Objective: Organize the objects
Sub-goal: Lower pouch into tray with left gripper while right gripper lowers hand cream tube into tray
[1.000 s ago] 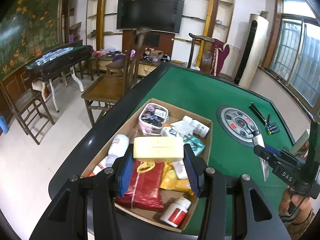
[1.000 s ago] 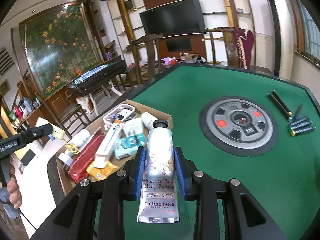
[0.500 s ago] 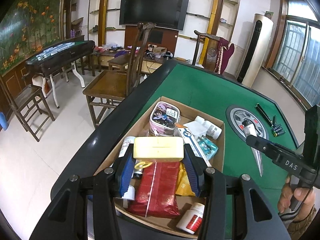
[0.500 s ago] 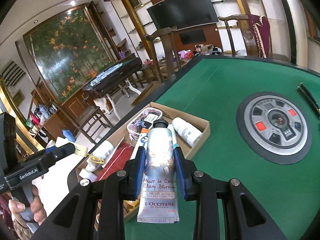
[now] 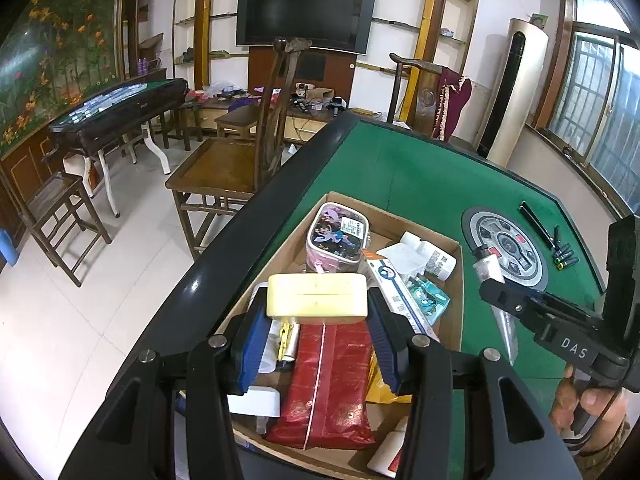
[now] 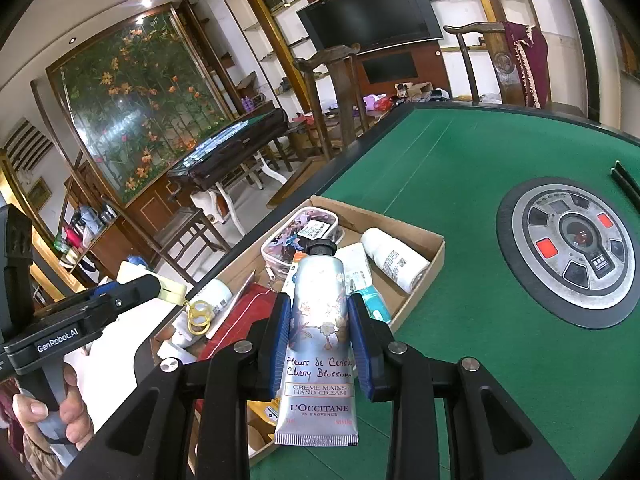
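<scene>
Far left of the left wrist view: wooden chairs and a dark side table (image 5: 120, 108) on pale tiles, with a flower mural cut off by the lens edge. Nearer the middle, left gripper (image 5: 317, 328) clamped on a pale yellow case (image 5: 317, 295), blue pads pressing both short ends, held above an open cardboard box (image 5: 456, 280) at the near edge of the green table (image 5: 420, 176). Beneath the case, a red pouch (image 5: 332, 380), partly masked by the case and the gripper's frame; beside it a white bottle mostly hidden behind the left finger, label unreadable. Further back in the box, a cartoon-print pouch (image 5: 338, 240), a white bottle (image 5: 434, 254) and a teal packet (image 5: 428, 300), all overlapping so that outlines blur together. To the right, a round grey dial (image 5: 508, 256) set in the felt, pens (image 5: 564, 256) too small to tell apart, then the right gripper seen side-on, its jaws mostly masked. In the right wrist view, a hand (image 6: 44, 412) cut off at the left edge on a black handle; right gripper (image 6: 322, 340) closed around a hand cream tube (image 6: 320, 340), cap pointing away, crimped end toward the camera, hanging over the box's near right part and hiding what lies under it.
</scene>
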The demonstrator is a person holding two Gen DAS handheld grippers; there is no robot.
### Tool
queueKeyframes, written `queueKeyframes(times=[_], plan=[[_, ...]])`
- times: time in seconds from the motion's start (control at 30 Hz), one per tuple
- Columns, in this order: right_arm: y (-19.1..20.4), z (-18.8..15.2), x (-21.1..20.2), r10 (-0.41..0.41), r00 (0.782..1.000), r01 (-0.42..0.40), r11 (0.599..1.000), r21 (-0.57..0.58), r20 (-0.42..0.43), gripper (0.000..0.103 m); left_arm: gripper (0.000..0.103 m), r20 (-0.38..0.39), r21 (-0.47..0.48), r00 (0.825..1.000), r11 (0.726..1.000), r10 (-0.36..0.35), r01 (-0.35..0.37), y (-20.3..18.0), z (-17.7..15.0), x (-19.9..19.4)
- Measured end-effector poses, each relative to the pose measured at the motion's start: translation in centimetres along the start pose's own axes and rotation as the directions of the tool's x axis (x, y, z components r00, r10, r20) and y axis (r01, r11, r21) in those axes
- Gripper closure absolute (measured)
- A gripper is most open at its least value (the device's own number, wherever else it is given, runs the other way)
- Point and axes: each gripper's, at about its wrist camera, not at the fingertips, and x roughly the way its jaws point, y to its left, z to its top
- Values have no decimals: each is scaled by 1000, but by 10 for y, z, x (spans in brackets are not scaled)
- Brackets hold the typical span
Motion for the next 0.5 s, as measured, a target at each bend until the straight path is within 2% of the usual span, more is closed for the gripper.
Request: queueKeyframes(times=[0.5], plan=[[-8, -1, -2, 8, 1000, -8, 1000, 14, 12, 72, 57, -19, 25, 1000, 1000, 2, -1, -13, 7, 16]])
